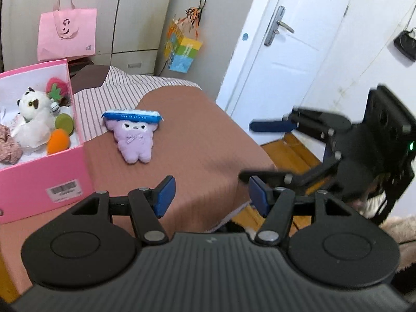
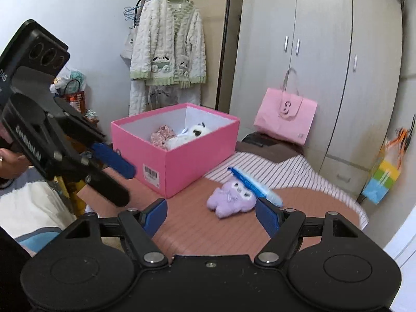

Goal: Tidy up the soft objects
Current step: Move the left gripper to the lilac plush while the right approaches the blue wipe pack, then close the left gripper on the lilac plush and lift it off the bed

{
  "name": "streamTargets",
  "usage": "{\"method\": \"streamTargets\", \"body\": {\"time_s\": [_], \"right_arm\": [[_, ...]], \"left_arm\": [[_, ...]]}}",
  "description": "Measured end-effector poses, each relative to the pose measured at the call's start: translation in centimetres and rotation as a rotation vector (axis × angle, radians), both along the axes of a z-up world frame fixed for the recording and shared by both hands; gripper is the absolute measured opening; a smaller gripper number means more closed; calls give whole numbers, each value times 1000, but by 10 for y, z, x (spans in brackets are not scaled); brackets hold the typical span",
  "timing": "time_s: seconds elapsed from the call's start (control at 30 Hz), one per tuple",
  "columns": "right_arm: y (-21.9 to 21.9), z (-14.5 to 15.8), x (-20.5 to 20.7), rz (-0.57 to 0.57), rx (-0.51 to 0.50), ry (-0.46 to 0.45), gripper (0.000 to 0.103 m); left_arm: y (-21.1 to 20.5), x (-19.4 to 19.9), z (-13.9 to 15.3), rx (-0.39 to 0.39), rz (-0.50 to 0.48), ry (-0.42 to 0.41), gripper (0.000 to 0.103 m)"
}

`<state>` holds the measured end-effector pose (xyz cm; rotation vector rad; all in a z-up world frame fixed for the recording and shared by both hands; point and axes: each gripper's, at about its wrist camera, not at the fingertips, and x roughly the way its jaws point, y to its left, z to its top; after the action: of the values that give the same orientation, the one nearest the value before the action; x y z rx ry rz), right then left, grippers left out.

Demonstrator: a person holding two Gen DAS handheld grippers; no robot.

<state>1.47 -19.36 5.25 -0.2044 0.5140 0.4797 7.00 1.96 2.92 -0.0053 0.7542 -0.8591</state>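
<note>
**Both grippers empty over bed, purple plush still out of box**

We see the left gripper [image 1: 210, 195] at 6 o'clock in its own wrist view, blue pads spread apart, nothing between them, only brown bedspread [image 1: 202, 140] beyond. The right gripper [image 2: 211, 214] sits likewise at 6 o'clock in its view, jaws spread wide and empty. In the left view the right gripper shows at 3 o'clock, off the bed edge over wood floor; in the right view the left gripper shows at 9 o'clock, a hand [image 2: 10, 162] behind it.

We mark the purple plush toy [image 1: 135, 140] lying flat on the bedspread, at about 11 o'clock from the left gripper and just right of the pink box [image 1: 44, 179]. A blue wet-wipes pack [image 1: 133, 115] lies across its head, touching it. In the right view the plush is at 12 o'clock, just beyond the right fingertips, apart from them.

The pink box is open at 9 o'clock in the left view. Inside we count a white panda plush [image 1: 33, 119], a strawberry plush [image 1: 57, 88], a green round piece [image 1: 64, 122], an orange round piece [image 1: 58, 141] and a pink floral fabric item [image 1: 9, 145].

Behind the box, at 11 o'clock, a pink tote bag [image 1: 66, 35] stands against the wardrobe [image 1: 140, 13]. A white door [image 1: 286, 52] is at 1 o'clock. In the right view a fleece robe [image 2: 167, 52] hangs on a rack at 12 o'clock.
</note>
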Motion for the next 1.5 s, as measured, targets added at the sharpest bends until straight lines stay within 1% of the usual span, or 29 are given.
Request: {"method": "streamTargets", "body": {"time_s": [0.07, 0.13, 0.2, 0.23, 0.33, 0.4, 0.47, 0.63, 0.67, 0.73, 0.77, 0.87, 0.93, 1.07, 1.17, 1.43, 1.5], "right_arm": [[-1, -11, 4, 0, -3, 5, 80], [-1, -23, 8, 5, -10, 6, 80], [-2, -35, 17, -9, -16, 11, 80], [-4, -41, 18, -16, -11, 11, 80], [-10, -53, 36, -15, 26, 36, 80], [-12, -60, 47, -9, 41, 45, 80], [-12, -67, 59, -9, 49, 42, 80], [-10, -84, 90, -3, 69, 52, 80], [-9, -88, 96, -9, 67, 58, 80], [-3, -98, 110, -16, 20, 86, 80], [-3, -101, 115, -17, 19, 94, 80], [-4, -108, 131, -16, 61, 151, 80], [-3, -112, 137, -12, 71, 161, 80], [2, -117, 143, 8, 67, 173, 80], [5, -120, 148, 6, 66, 174, 80], [12, -124, 163, -15, 88, 182, 80], [15, -124, 163, -14, 87, 181, 80]], "left_arm": [[-7, 5, -6, -10, 25, -12, 61], [-14, 9, -14, -10, 87, -65, 60], [-21, 15, -24, -7, 128, -106, 60], [-25, 22, -29, -15, 130, -95, 60], [-35, 46, -43, -67, 143, -21, 59], [-46, 60, -51, -66, 160, -7, 58], [-55, 71, -57, -55, 194, -11, 58], [-66, 92, -69, 18, 309, -95, 58], [-68, 96, -72, 39, 333, -108, 58], [-72, 105, -77, 84, 366, -118, 58], [-73, 109, -79, 100, 380, -116, 58], [-74, 122, -85, 109, 383, -80, 58], [-75, 126, -88, 114, 387, -69, 58], [-75, 133, -92, 130, 407, -56, 58], [-69, 136, -91, 88, 444, -41, 61], [-73, 146, -101, 112, 451, -8, 62], [-71, 148, -101, 99, 462, 6, 62]]}}
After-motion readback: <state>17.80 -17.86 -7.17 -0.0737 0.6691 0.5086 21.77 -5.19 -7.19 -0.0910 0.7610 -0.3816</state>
